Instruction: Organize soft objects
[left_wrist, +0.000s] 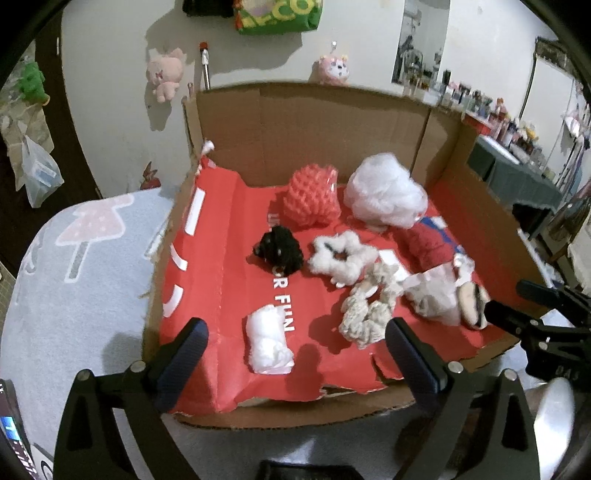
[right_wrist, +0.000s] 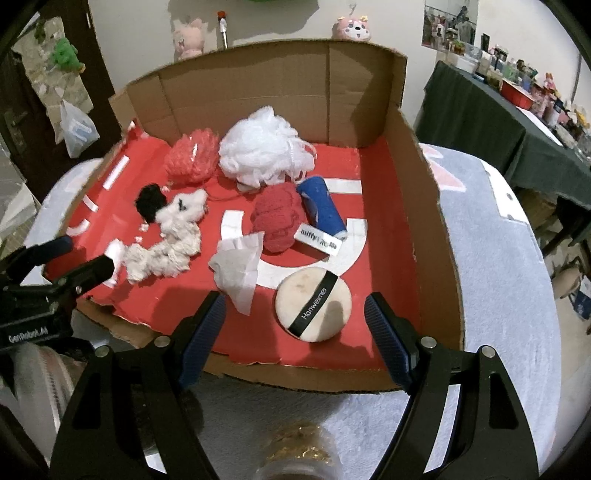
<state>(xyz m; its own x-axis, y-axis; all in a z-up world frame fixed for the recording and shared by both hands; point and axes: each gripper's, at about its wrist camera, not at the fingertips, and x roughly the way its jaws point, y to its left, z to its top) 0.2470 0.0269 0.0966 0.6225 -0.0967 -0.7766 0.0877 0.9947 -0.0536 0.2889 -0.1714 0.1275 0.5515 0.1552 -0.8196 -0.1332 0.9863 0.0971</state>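
2 grippers hang at the near edge of the cardboard box (right_wrist: 413, 155), both with fingers spread apart and holding nothing. The soft things lie loose on the box's red floor, probably so each can be reached from the torn-down front. Straight ahead of the left gripper (left_wrist: 297, 345) lies a small white wad (left_wrist: 269, 345), with a black scrunchie (left_wrist: 279, 251) and a white scrunchie (left_wrist: 341, 256) beyond it. The right gripper (right_wrist: 295, 319) frames a round powder puff (right_wrist: 314, 308), with a crumpled tissue (right_wrist: 238, 271) just beside it. At the back sit a white mesh sponge (right_wrist: 264, 147) and a pink one (right_wrist: 192, 157), perhaps already grouped.
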